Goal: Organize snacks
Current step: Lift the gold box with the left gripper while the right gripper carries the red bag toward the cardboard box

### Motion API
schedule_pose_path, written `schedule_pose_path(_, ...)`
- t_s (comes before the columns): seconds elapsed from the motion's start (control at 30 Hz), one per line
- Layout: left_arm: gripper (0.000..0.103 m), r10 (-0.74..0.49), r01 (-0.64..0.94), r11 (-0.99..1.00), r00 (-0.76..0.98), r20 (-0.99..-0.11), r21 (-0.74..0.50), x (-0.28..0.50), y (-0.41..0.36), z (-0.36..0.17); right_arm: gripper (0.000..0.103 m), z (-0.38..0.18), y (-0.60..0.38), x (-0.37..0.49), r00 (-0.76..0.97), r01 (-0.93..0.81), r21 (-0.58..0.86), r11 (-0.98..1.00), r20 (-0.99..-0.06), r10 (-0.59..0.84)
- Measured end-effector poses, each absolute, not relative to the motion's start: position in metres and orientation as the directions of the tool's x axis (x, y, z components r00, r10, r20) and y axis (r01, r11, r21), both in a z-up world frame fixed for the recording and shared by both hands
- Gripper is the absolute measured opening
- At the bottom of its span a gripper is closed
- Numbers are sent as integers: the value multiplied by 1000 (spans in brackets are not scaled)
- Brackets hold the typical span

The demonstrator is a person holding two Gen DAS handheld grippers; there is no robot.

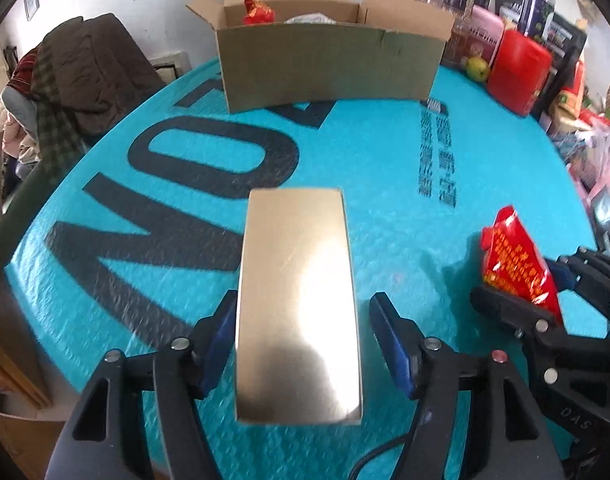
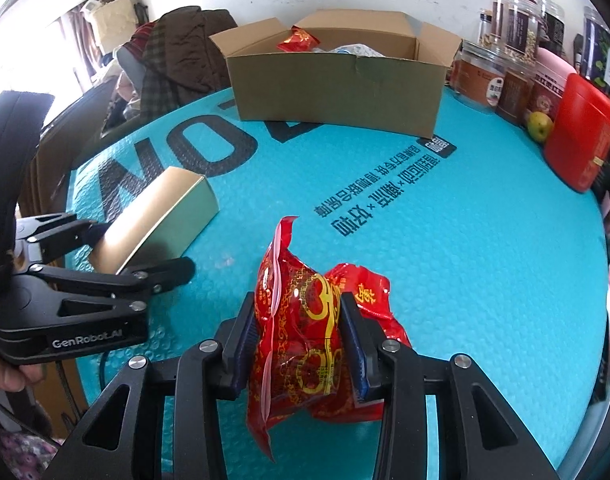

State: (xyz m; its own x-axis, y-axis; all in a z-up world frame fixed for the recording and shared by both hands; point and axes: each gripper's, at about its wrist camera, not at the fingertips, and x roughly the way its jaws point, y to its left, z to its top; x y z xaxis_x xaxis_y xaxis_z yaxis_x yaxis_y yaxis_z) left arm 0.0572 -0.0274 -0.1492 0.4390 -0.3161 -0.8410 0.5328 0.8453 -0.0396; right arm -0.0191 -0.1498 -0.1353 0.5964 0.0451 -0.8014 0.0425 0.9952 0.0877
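Note:
A gold rectangular box [image 1: 297,300] lies lengthwise between the fingers of my left gripper [image 1: 305,304], which is open; the right pad stands clear of the box's side. The right wrist view shows that gripper [image 2: 143,248] at the left with the gold box [image 2: 157,220] over the teal mat [image 2: 445,260]. My right gripper [image 2: 297,308] is shut on a crinkled red snack bag [image 2: 297,320], squeezed between both pads just above the mat. An open cardboard box [image 2: 337,88] at the table's far side holds another red bag [image 2: 299,40] and a white packet.
Jars, a red tin [image 2: 581,132] and a green fruit [image 2: 540,126] line the table's right edge. A chair piled with dark clothes [image 1: 77,76] stands at the far left. A hand [image 2: 5,376] holds the left gripper's body.

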Motion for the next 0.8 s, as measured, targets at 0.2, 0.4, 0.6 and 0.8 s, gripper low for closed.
schedule_pose_path(0.2, 43, -327, 522, 851, 448, -832, -53, 60, -23, -146, 39, -134, -151, -18, 605, 48, 84, 995, -796, 38)
schedule_pose_path(0.4, 43, -364, 528, 844, 427, -828, -99, 58, -19, -137, 38, -127, -154, -16, 616, 47, 95, 994, -786, 46)
schedule_pose_path(0.6, 43, -394, 533, 838, 444, -805, -115, 59, -16, -120, 38, -113, -156, -15, 634, 34, 111, 993, -771, 64)
schedule_pose_path(0.8, 43, -417, 544, 831, 472, -777, -117, 61, -17, -102, 37, -93, -157, -12, 667, 25, 115, 993, -742, 69)
